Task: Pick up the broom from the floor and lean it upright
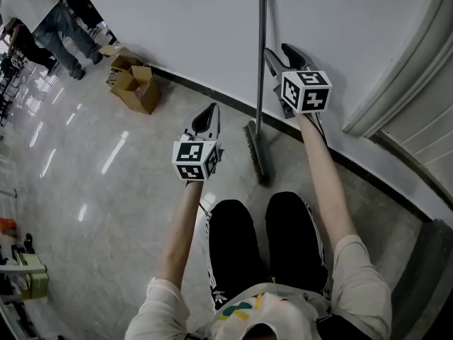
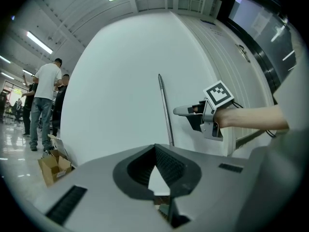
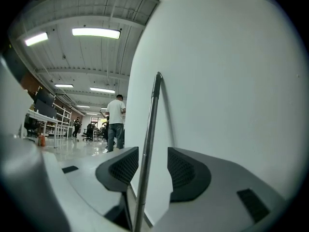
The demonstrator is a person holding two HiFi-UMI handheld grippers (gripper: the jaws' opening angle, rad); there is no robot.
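The broom stands upright against the white wall point(image 1: 184, 27). Its brush head point(image 1: 257, 151) rests on the floor and its metal handle point(image 1: 261, 48) leans on the wall. My right gripper point(image 1: 282, 54) is level beside the handle, jaws wide open. In the right gripper view the handle point(image 3: 148, 139) runs up between the pads of the right gripper point(image 3: 152, 164), close to the left pad, and neither pad presses on it. My left gripper point(image 1: 207, 113) hovers left of the brush head, shut and empty. The left gripper view shows the left gripper point(image 2: 155, 153), the handle point(image 2: 165, 110) and the right gripper point(image 2: 186, 111).
Cardboard boxes point(image 1: 134, 83) lie by the wall's base at the left. People point(image 1: 42, 9) stand at the far upper left on the glossy floor. A pale door frame point(image 1: 396, 83) rises at the right, and a dark object point(image 1: 425, 275) sits at the bottom right.
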